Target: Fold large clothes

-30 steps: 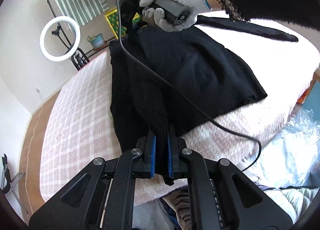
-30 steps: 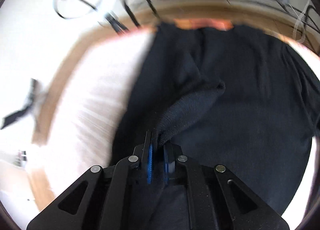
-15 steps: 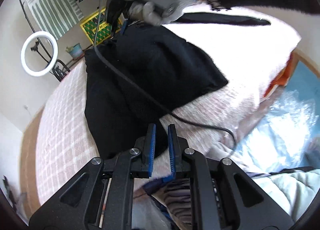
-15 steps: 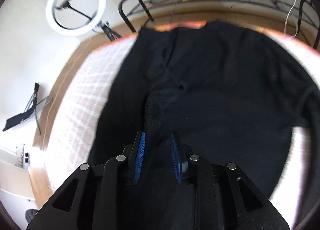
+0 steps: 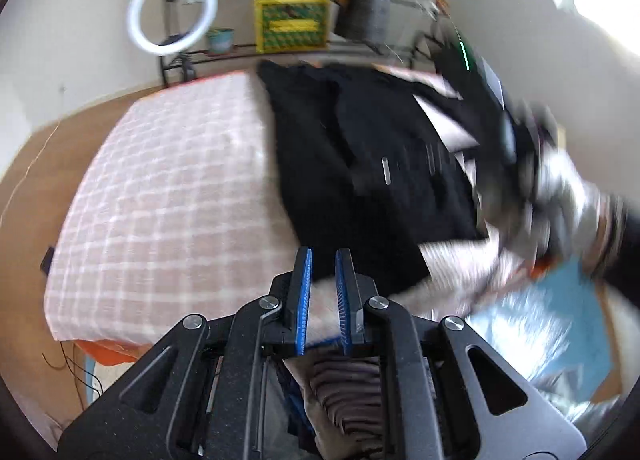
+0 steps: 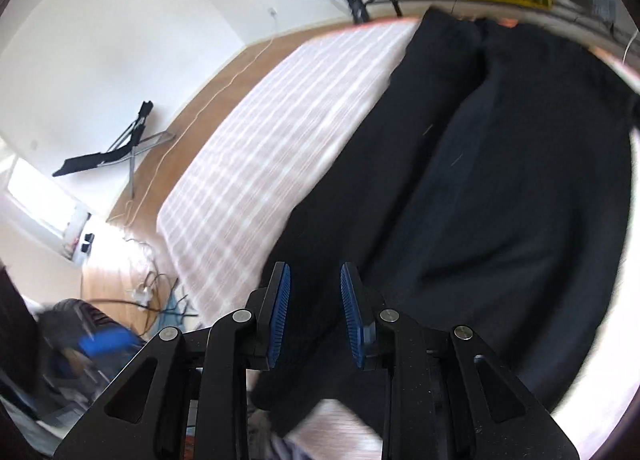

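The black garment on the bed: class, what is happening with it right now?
A person with a hand-held gripper in each hand is folding a black garment spread on a bed with a pink checked cover. One side is already folded in. Neither the left gripper nor the right gripper holds any cloth; the right jaws have just been opening and stand apart above the garment.

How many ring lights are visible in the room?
1. The ring light stands on its stand near the wall beyond the far end of the bed; the right wrist view shows the same one. Others could be out of view.
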`<state>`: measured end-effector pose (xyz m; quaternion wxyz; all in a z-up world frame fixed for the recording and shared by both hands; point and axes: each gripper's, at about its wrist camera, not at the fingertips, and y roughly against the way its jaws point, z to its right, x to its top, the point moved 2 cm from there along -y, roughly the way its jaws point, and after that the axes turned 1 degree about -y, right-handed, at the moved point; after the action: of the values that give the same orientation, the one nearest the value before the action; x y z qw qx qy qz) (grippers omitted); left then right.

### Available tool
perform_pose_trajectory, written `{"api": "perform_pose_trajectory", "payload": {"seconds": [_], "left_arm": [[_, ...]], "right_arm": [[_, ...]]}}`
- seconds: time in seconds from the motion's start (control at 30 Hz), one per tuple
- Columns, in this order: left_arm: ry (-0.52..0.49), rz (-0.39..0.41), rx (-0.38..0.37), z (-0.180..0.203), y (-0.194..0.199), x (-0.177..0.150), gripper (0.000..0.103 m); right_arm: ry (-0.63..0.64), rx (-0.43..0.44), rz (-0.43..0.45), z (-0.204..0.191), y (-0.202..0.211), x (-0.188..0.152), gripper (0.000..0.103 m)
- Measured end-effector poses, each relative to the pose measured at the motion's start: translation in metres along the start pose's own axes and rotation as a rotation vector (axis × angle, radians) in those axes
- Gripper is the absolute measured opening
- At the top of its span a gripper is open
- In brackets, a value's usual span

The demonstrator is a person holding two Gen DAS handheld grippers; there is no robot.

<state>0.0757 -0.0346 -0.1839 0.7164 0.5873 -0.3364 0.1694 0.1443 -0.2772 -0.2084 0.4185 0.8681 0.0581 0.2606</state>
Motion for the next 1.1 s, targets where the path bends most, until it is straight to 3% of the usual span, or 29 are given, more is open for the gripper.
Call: {"api": "perform_pose_trajectory", "payload": {"seconds": [0.03, 0.1, 0.17, 0.3, 0.4, 0.53, 0.73, 0.9, 1.1], "left_arm": [[0.013, 0.014, 0.004, -0.008, 0.006, 0.007, 0.011], [0.043, 0.040, 0.020, -0.025, 0.014, 0.020, 0.011], [0.092, 0.063, 0.001, -0.043, 0.021, 0.031, 0.011], [0.140, 0.097, -0.041, -0.060, 0.027, 0.046, 0.011], [0.118, 0.098, -0.057, -0.060, 0.023, 0.052, 0.011], [0.098, 0.069, -0.103, -0.057, 0.014, 0.057, 0.011], [0.134, 0.083, -0.173, -0.058, 0.016, 0.072, 0.011], [0.174, 0.114, -0.216, -0.056, 0.032, 0.086, 0.011], [0.180, 0.162, -0.216, -0.046, 0.057, 0.097, 0.011]], "right_arm": [[0.011, -0.023, -0.015, -0.004, -0.010, -0.002, 0.025], [0.054, -0.167, -0.036, -0.008, -0.025, -0.003, 0.025], [0.046, -0.208, -0.035, -0.005, -0.024, -0.005, 0.025], [-0.108, -0.285, 0.039, 0.022, 0.012, -0.016, 0.025], [-0.257, -0.277, 0.072, 0.045, 0.034, -0.029, 0.025], [-0.337, -0.260, 0.177, 0.050, 0.076, -0.031, 0.025], [-0.275, -0.323, 0.327, 0.016, 0.154, -0.026, 0.026], [-0.207, -0.380, 0.471, -0.019, 0.225, -0.023, 0.041], [-0.127, -0.415, 0.533, -0.054, 0.259, -0.025, 0.041]]}}
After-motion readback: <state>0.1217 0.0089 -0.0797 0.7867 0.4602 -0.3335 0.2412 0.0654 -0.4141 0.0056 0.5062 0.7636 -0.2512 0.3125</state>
